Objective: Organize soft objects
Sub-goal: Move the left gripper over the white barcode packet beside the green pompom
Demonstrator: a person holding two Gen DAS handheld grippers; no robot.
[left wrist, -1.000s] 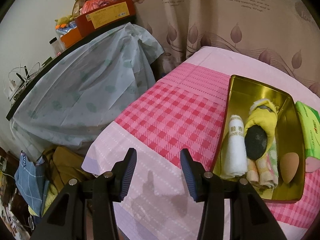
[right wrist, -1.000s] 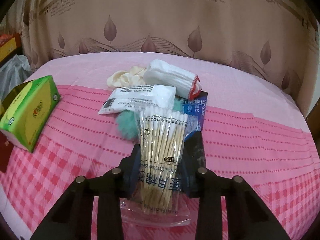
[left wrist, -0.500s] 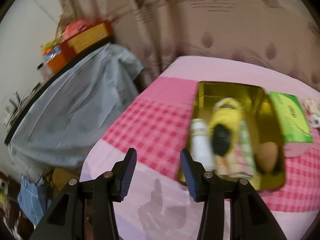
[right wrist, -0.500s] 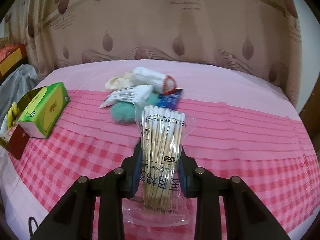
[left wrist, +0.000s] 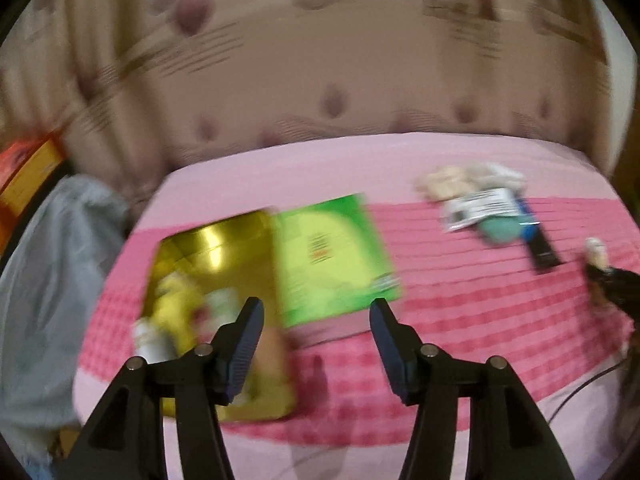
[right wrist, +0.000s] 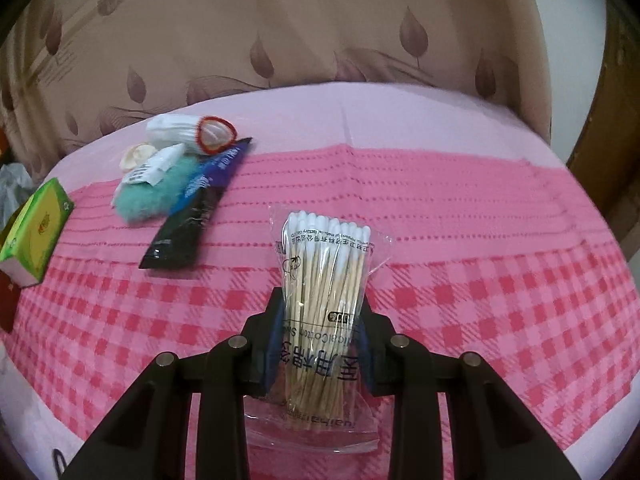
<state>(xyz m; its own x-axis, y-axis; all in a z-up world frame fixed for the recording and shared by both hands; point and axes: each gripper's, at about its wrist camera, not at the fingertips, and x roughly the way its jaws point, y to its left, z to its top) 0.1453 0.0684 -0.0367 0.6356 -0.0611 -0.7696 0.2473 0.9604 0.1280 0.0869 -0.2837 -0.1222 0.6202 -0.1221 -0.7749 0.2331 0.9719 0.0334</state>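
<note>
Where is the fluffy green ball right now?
In the right wrist view the fluffy green ball lies at the far left of the pink bedcover, tucked under a white packet and touching the black tube.

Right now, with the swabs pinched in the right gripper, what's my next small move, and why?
Probably carry the cotton swab pack, clamped in the right gripper, left toward the gold tin beyond the green tissue box. The left gripper is opening, empty.

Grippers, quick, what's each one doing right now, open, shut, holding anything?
Left gripper: jaws opening wide, nothing between them.
Right gripper: shut on the bag of cotton swabs.
</note>
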